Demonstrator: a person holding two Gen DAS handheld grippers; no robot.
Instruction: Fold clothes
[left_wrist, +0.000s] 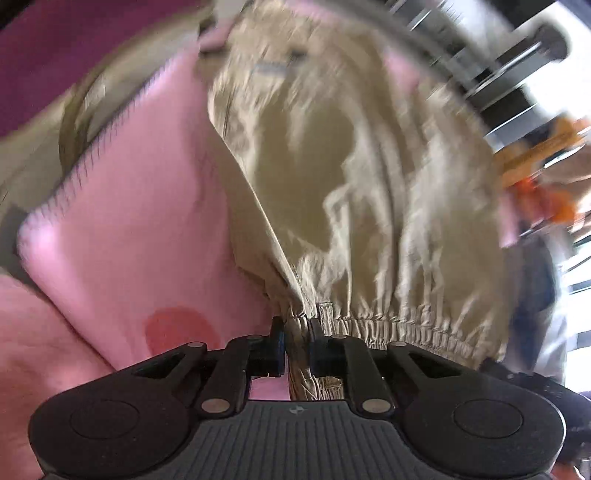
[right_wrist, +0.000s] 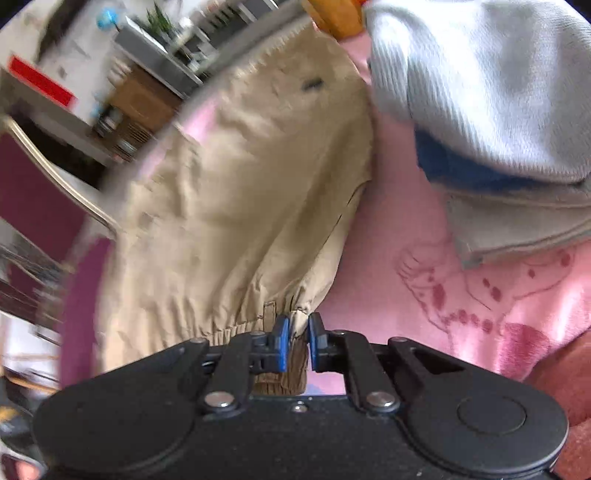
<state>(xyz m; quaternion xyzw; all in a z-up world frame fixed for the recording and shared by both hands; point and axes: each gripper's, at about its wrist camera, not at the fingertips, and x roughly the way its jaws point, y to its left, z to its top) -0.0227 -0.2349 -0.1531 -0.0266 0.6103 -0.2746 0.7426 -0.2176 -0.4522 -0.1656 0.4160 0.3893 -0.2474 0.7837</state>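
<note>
A pair of beige trousers (left_wrist: 351, 177) with an elastic waistband lies stretched over a pink blanket (left_wrist: 140, 206). My left gripper (left_wrist: 297, 334) is shut on the waistband's left corner, cloth bunched between its blue-padded fingers. In the right wrist view the same beige trousers (right_wrist: 236, 199) spread away from me, and my right gripper (right_wrist: 298, 332) is shut on the waistband's right corner beside a belt loop. Both views are blurred by motion.
A heap of grey and blue clothes (right_wrist: 491, 92) lies on the pink blanket (right_wrist: 406, 236) to the right of the trousers. A purple chair with a pale frame (right_wrist: 33, 192) stands at the left. Shelves and furniture (right_wrist: 147, 74) fill the background.
</note>
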